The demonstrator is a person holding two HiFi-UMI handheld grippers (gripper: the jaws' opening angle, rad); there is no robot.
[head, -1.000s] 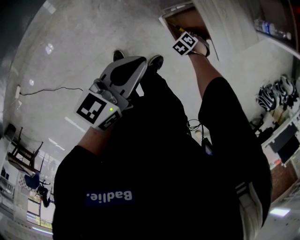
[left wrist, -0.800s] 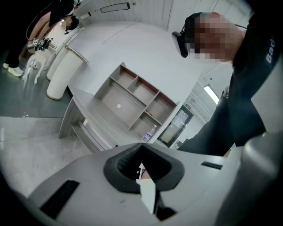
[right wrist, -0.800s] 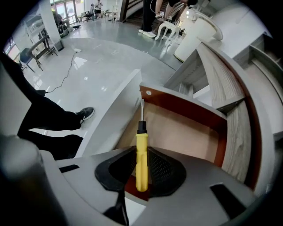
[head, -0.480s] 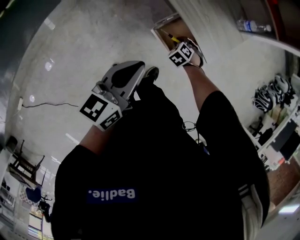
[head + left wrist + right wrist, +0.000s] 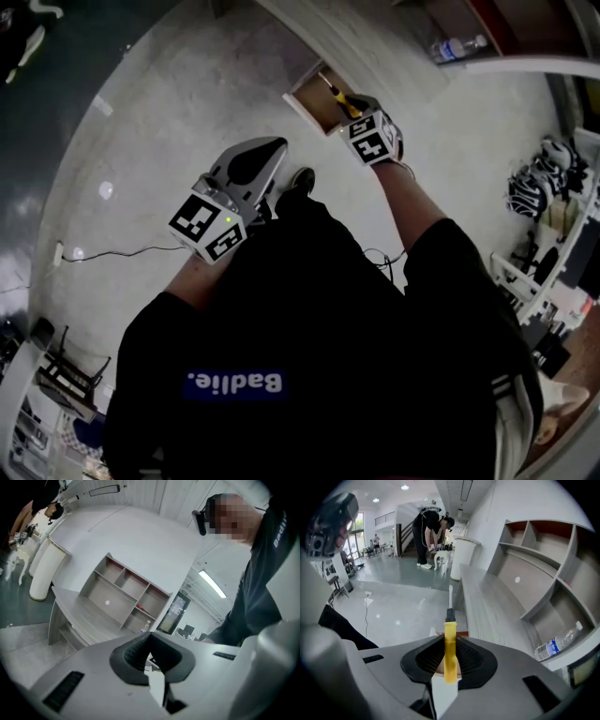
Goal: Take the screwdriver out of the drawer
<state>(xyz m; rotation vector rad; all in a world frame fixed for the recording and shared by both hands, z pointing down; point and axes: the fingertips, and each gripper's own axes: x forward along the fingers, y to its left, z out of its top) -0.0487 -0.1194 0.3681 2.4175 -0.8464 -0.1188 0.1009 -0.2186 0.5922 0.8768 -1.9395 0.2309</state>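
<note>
The screwdriver [image 5: 450, 652] is clamped by its yellow handle between the pads of the right tool [image 5: 450, 644], whose jaws are pressed against both sides of it. The grip is taken low on the handle, so the dark collar and the thin shaft [image 5: 450, 597] are left sticking out ahead along the line of the jaws. This hold is judged sensible: the handle is the thickest part and gives the pads most to bite on.

In the head view the screwdriver is seen over the open drawer [image 5: 298, 105], which is pulled out from the bench [image 5: 375, 47], with its shaft aimed down into the brown interior. It is judged to be lifted off the drawer bottom. Whether the tip is above the rim cannot be told.

The left tool [image 5: 272, 150] is closed on nothing, its pads meeting at the tips. It is held up beside the person's dark shirt, well apart from the drawer, presumably to be kept out of the way, since one tool is enough for so light a thing.

The task is judged nearly done. Only carrying the screwdriver clear of the drawer remains, and a smooth handle could pivot in the pads if swung.
</note>
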